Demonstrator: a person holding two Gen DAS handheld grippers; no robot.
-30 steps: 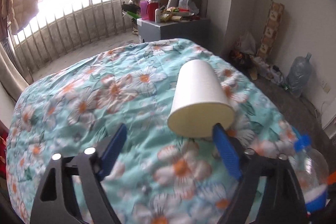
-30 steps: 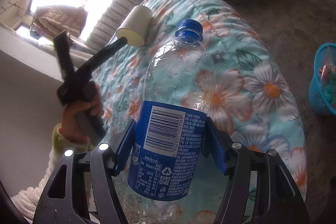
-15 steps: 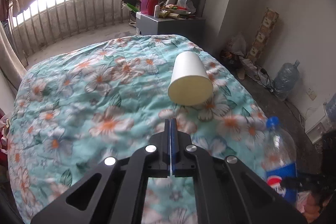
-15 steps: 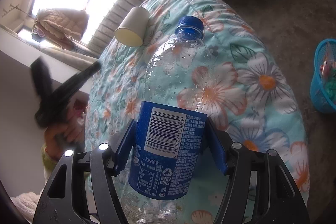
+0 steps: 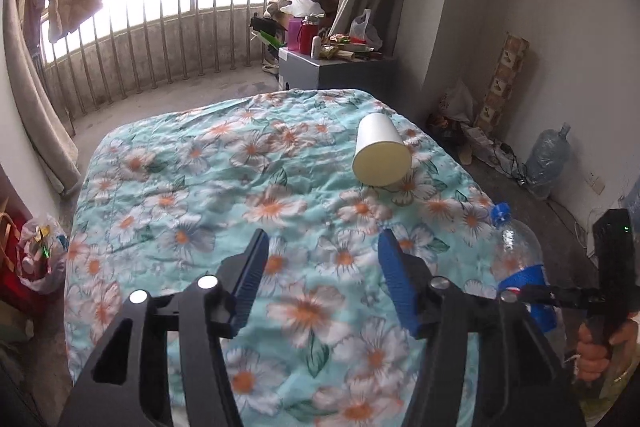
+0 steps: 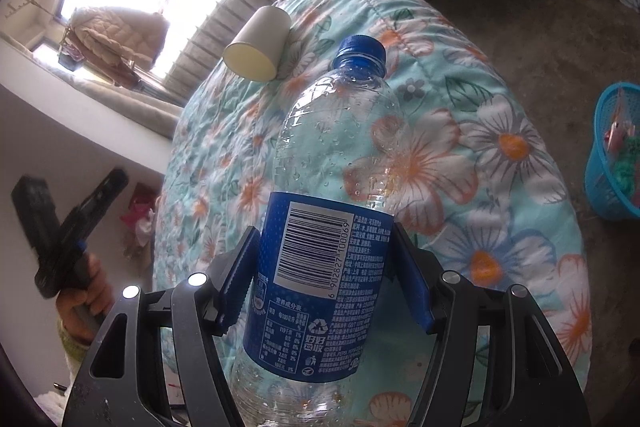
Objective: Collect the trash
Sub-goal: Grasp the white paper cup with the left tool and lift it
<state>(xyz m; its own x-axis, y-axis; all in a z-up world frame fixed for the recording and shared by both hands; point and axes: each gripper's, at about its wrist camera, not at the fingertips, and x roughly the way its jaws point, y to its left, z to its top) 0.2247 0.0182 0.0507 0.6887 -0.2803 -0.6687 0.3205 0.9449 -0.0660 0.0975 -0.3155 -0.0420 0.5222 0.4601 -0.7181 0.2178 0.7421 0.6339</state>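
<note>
A white paper cup (image 5: 381, 156) lies on its side on the floral bedspread (image 5: 192, 187), mouth toward me; it also shows in the right wrist view (image 6: 259, 43). My left gripper (image 5: 320, 283) is open and empty, well short of the cup. My right gripper (image 6: 324, 281) is shut on an empty clear plastic bottle (image 6: 332, 187) with a blue label and blue cap, held upright above the bed's edge. The bottle shows at the right of the left wrist view (image 5: 516, 259).
A blue mesh basket (image 6: 612, 155) with scraps stands on the floor right of the bed. A grey cabinet (image 5: 332, 71) with clutter stands behind the bed by the balcony railing. A large water jug (image 5: 546, 159) and bags line the right wall.
My left gripper pulled back from the cup, shut, and has now opened again farther from it. The right gripper still holds the bottle, nearly unmoved.
</note>
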